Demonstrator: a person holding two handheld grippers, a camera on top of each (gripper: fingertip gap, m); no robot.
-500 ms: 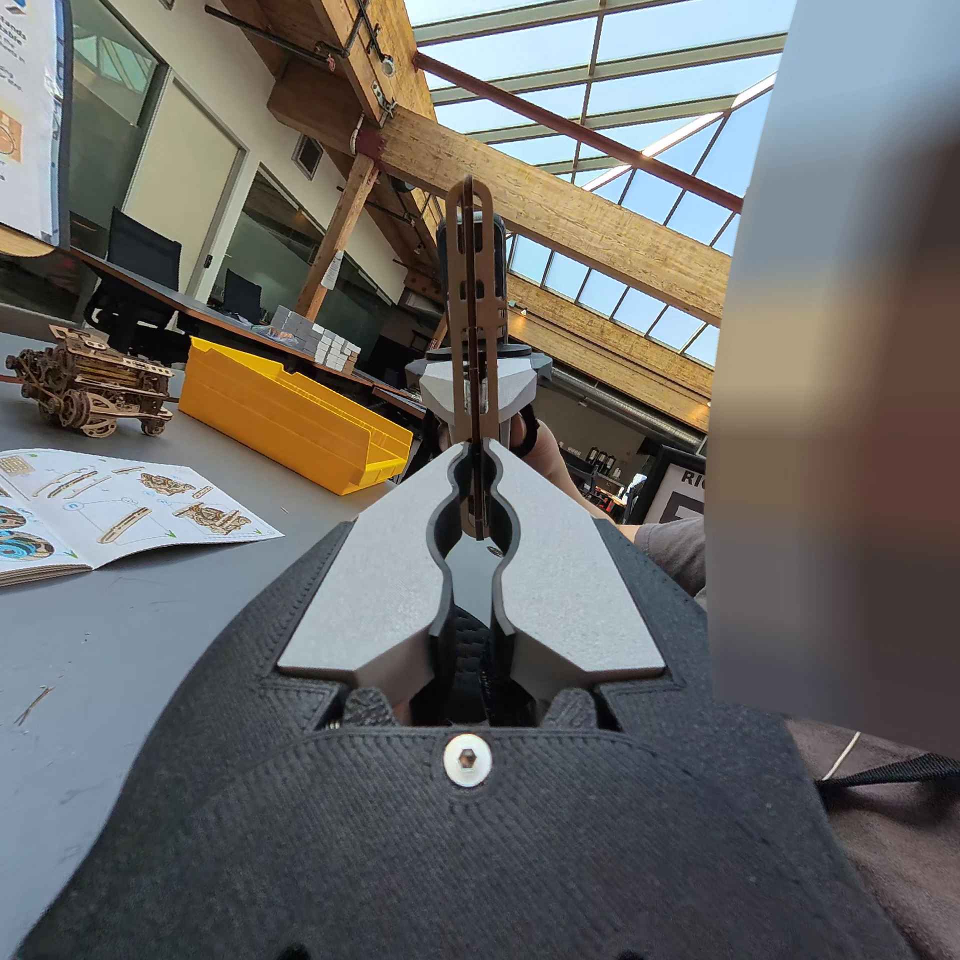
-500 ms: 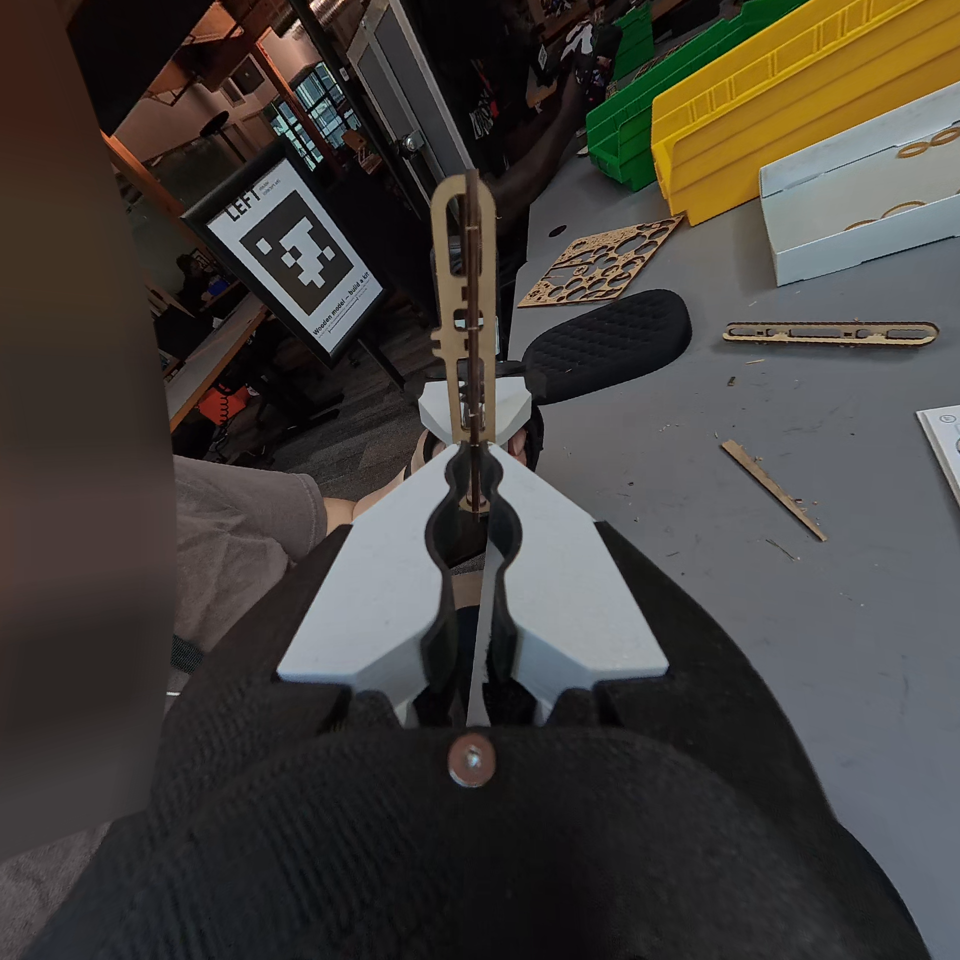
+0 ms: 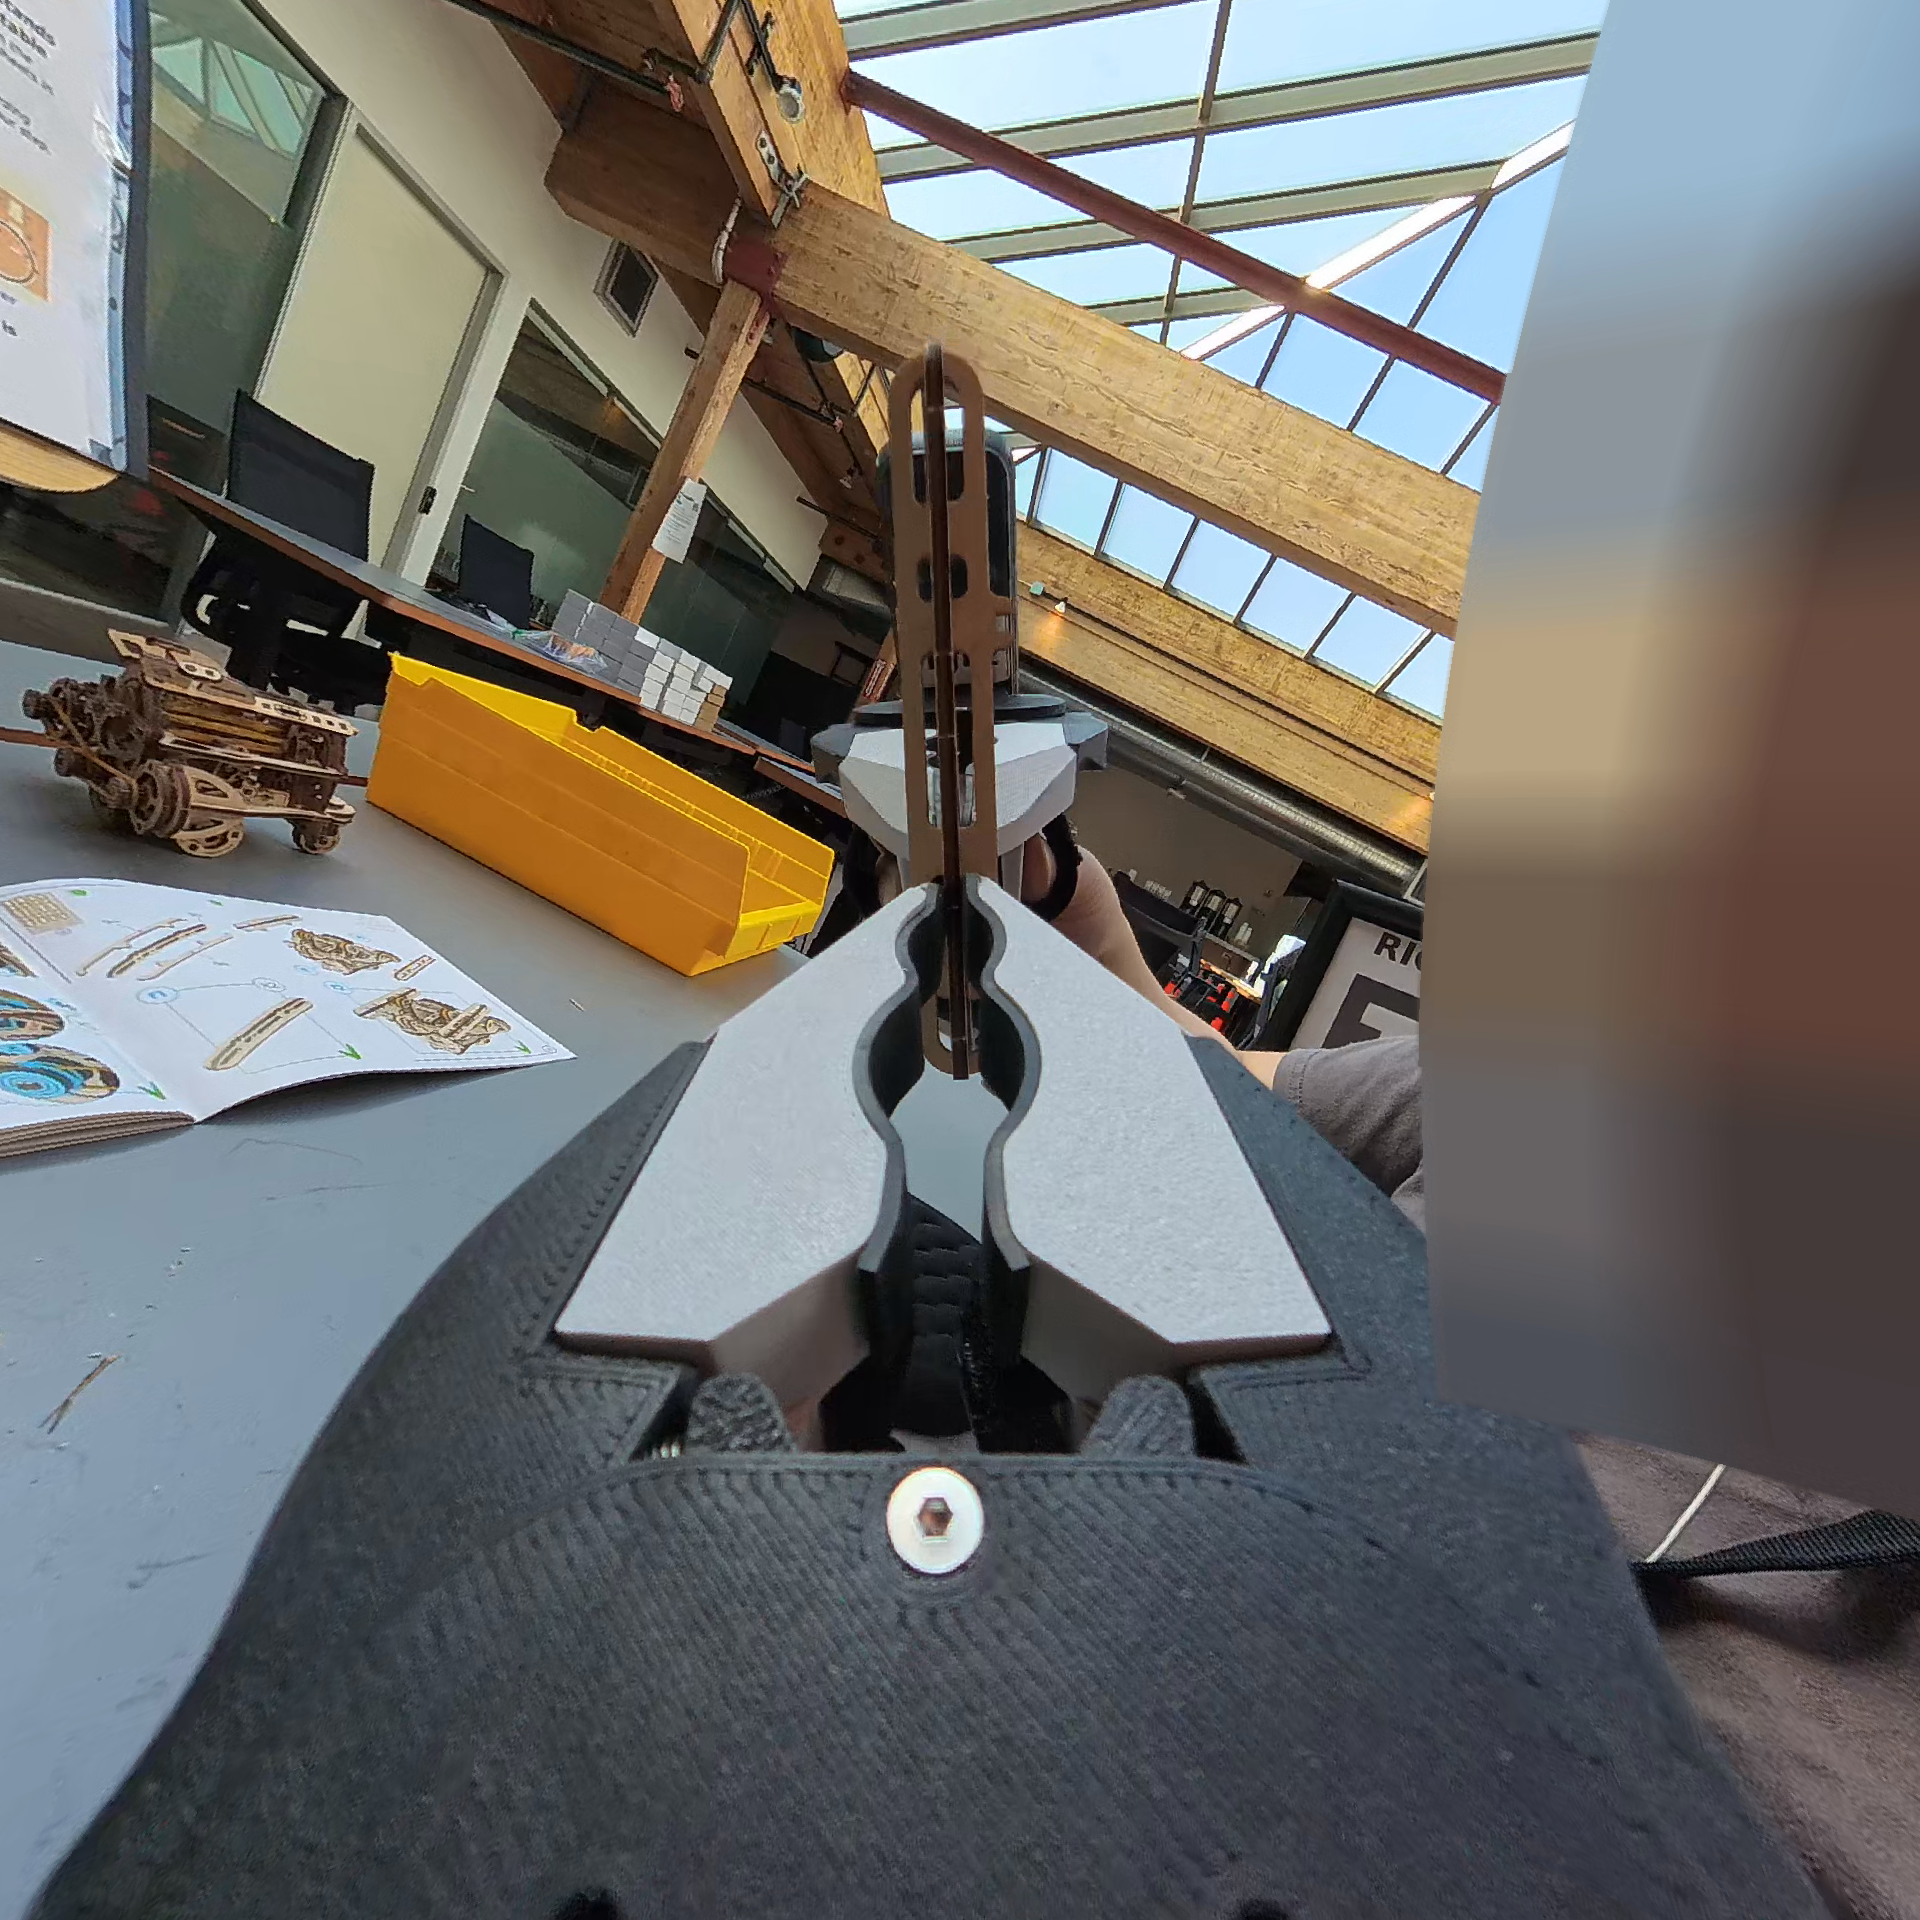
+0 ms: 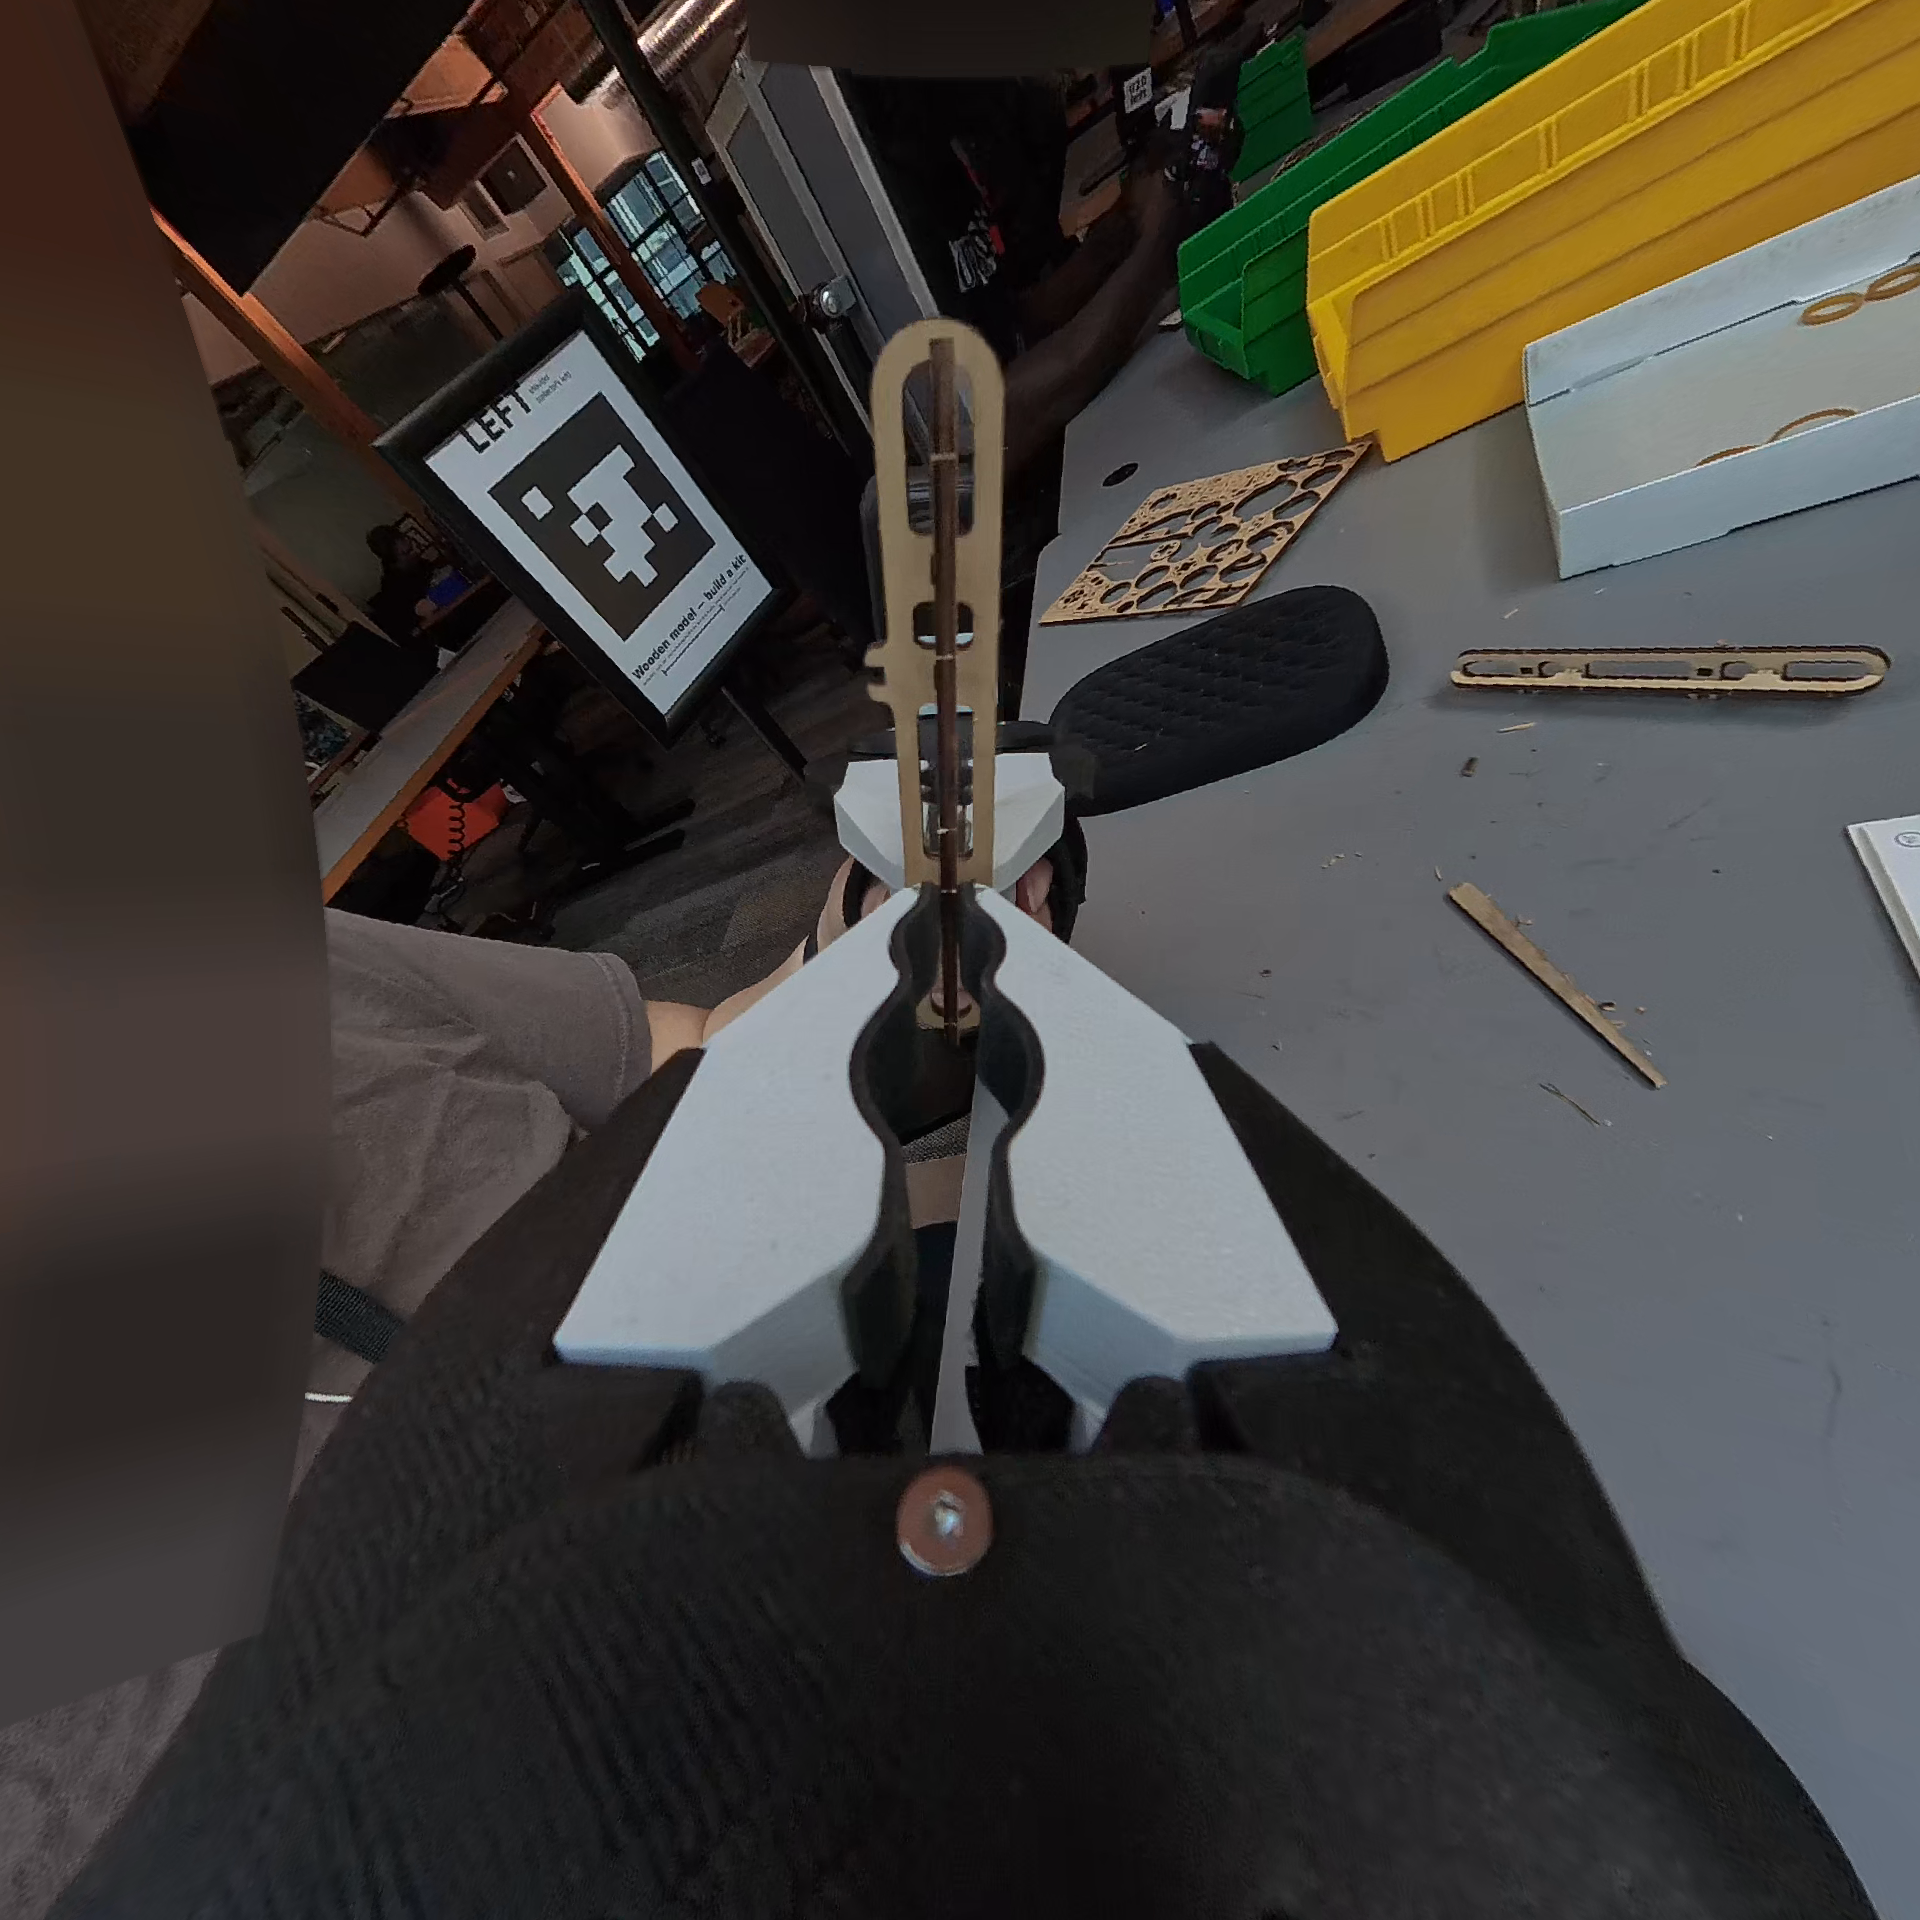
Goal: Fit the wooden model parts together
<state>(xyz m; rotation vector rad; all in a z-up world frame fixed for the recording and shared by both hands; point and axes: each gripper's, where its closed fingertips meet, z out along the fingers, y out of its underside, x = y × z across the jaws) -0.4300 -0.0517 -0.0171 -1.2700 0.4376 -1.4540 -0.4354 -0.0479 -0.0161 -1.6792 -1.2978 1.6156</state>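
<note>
Two wooden model parts stand upright between my grippers, which face each other above the table edge. One is a flat slotted strip [image 4: 902, 540]. The other is a thin dark strip [image 4: 942, 499] seen edge-on along the first one's middle. My left gripper [image 3: 948, 896] is shut on the lower end of the parts [image 3: 961, 582]. My right gripper [image 4: 948, 902] is shut on the same lower end from the opposite side. The right gripper's grey fingertips [image 3: 1029, 779] show behind the parts in the left wrist view. The left gripper's fingertips [image 4: 1023, 821] show likewise in the right wrist view.
On the grey table [image 3: 312, 1247]: a finished wooden model [image 3: 187, 748], an open instruction booklet [image 3: 239, 987], a yellow bin [image 3: 582, 821]. Also a loose slotted strip [image 4: 1668, 670], a cut-out sheet [image 4: 1205, 540], a wooden sliver [image 4: 1553, 982], a white box [image 4: 1714, 457], yellow [image 4: 1610, 208] and green bins [image 4: 1247, 270]. Less than 4 cm separates the two grippers' tips. The wooden sliver [image 4: 1553, 982] is about equally far from each gripper, around 20 cm.
</note>
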